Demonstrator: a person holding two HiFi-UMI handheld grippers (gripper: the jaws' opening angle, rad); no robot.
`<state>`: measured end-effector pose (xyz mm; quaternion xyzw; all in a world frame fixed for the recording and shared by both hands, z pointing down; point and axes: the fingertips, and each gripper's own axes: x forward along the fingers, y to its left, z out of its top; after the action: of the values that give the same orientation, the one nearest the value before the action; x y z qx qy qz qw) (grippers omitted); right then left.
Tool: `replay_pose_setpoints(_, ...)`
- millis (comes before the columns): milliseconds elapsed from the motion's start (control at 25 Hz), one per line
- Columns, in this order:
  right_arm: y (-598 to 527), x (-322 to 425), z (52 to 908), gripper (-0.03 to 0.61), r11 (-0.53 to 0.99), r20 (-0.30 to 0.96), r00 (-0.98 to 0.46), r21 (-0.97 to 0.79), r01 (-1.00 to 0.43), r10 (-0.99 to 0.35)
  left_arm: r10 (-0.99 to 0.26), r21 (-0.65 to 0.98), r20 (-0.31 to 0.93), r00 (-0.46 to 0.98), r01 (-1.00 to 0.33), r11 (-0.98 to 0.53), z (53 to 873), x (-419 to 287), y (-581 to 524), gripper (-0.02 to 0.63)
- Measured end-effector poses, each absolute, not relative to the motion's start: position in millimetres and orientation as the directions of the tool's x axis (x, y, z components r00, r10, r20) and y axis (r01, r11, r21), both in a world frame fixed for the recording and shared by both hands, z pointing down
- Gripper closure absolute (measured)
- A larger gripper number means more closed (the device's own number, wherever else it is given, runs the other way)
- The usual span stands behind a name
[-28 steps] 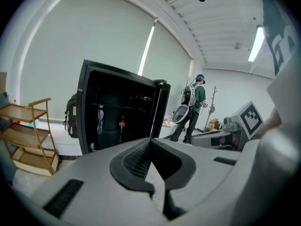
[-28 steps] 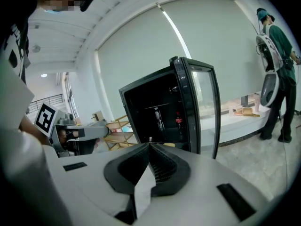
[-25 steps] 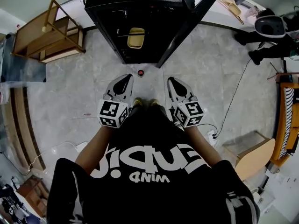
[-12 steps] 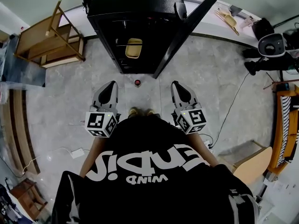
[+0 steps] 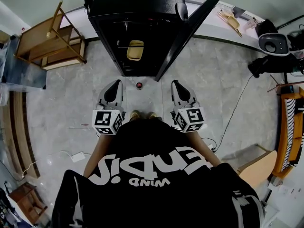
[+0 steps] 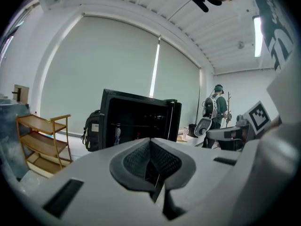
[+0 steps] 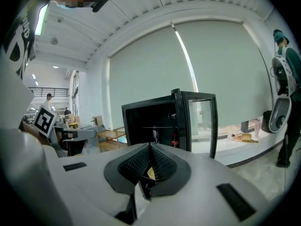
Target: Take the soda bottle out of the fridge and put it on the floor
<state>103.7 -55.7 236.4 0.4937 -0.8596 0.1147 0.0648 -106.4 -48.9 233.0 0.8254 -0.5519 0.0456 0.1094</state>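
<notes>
The soda bottle (image 5: 139, 85) stands upright on the floor (image 5: 213, 80) just in front of the open fridge (image 5: 137, 4), near the foot of its swung-out door (image 5: 187, 32) and ahead of the person's shoes (image 5: 142, 114); from above only its red top shows, and the right gripper view catches it as a small dark bottle with a red label (image 7: 175, 140) against the black cabinet. By the look of it the task's last step is done, which would explain why both tools are held low and close to the waist, well apart from the bottle, pointing at the fridge and not reaching. The left gripper (image 5: 114, 85) has its ribbed pads pressed together with nothing between them, and the right gripper (image 5: 177, 87) is likewise closed and empty, a sliver of the yellow container (image 5: 135, 50) on the fridge shelf showing through the slit below its pads. Compared with a second ago, both grippers sit lower and nearer the body, and the fridge looks a little farther off, as if the person has straightened up; since half a second ago the left gripper has drifted slightly inward, while the bottle keeps its spot on the floor
</notes>
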Motion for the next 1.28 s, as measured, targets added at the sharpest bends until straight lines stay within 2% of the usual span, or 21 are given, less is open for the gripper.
replay_pose_setpoints(1280, -31, 109, 231, 0.554, 0.452, 0.212, -0.469, -0.124, -0.883, -0.857, -0.896, 0.156, 0.206, 0.393, -0.917, -0.366, 233, -104, -29, 0.606)
